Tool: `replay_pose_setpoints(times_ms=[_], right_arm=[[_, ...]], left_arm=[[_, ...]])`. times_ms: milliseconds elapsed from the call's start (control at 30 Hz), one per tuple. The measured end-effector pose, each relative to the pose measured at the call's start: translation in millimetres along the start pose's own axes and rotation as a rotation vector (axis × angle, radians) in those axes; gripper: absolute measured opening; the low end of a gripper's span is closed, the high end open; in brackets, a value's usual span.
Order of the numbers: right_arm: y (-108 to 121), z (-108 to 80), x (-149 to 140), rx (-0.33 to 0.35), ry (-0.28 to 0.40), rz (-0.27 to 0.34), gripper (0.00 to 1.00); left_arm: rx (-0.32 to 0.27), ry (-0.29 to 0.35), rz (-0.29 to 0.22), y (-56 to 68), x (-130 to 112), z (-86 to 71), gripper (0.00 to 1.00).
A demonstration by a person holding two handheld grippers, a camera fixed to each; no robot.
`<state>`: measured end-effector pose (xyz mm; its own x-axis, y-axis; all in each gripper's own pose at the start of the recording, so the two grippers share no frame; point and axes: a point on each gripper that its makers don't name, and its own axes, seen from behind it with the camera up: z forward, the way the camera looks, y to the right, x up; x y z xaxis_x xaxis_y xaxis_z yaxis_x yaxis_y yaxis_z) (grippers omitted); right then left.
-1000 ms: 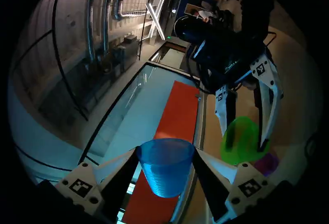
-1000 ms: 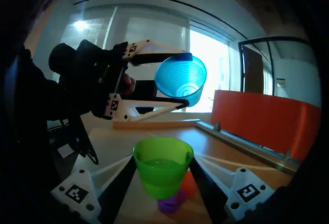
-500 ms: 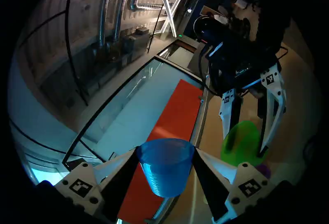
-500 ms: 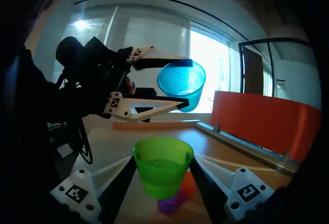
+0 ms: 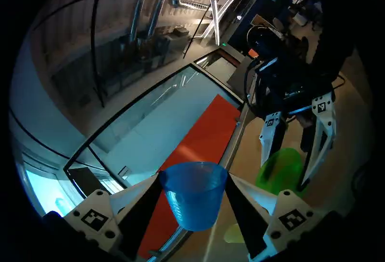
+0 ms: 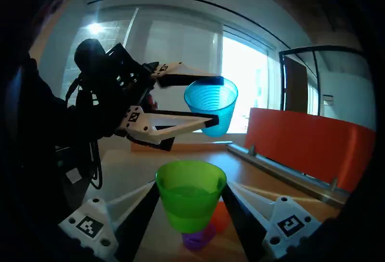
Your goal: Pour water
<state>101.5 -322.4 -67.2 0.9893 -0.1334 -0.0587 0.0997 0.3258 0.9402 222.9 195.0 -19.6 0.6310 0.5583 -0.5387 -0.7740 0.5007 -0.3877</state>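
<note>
Your left gripper (image 6: 215, 99) has both fingers clamped on the blue cup (image 6: 210, 107), held in the air, tipped, higher than the green cup (image 6: 191, 199). Your right gripper (image 6: 190, 192) squeezes that green cup (liquid shows inside) from both sides above the wooden table (image 6: 260, 168)

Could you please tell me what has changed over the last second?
The left gripper has rolled back, tipping the blue cup from mouth-toward-the-camera towards upright, seen in the right gripper view. Unchanged: both grips, and the right gripper holds the green cup level, with water in it.
</note>
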Motion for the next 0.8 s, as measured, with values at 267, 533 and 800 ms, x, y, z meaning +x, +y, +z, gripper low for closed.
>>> replay_pose_setpoints(times_ms=[267, 533, 800], right_arm=[[-0.8, -1.0, 0.6, 0.001, 0.001, -0.002, 0.90], [-0.8, -2.7, 0.3, -0.001, -0.001, -0.005, 0.90], [-1.5, -3.4, 0.6, -0.002, 0.000, -0.002, 0.90]], left_arm=[[0.007, -0.006, -0.091, -8.0, -0.7, -2.2, 0.87], [0.012, -0.006, -0.201, -13.0, 0.3, 0.4, 0.87], [0.008, -0.005, -0.304, -16.2, 0.9, 1.7, 0.87]])
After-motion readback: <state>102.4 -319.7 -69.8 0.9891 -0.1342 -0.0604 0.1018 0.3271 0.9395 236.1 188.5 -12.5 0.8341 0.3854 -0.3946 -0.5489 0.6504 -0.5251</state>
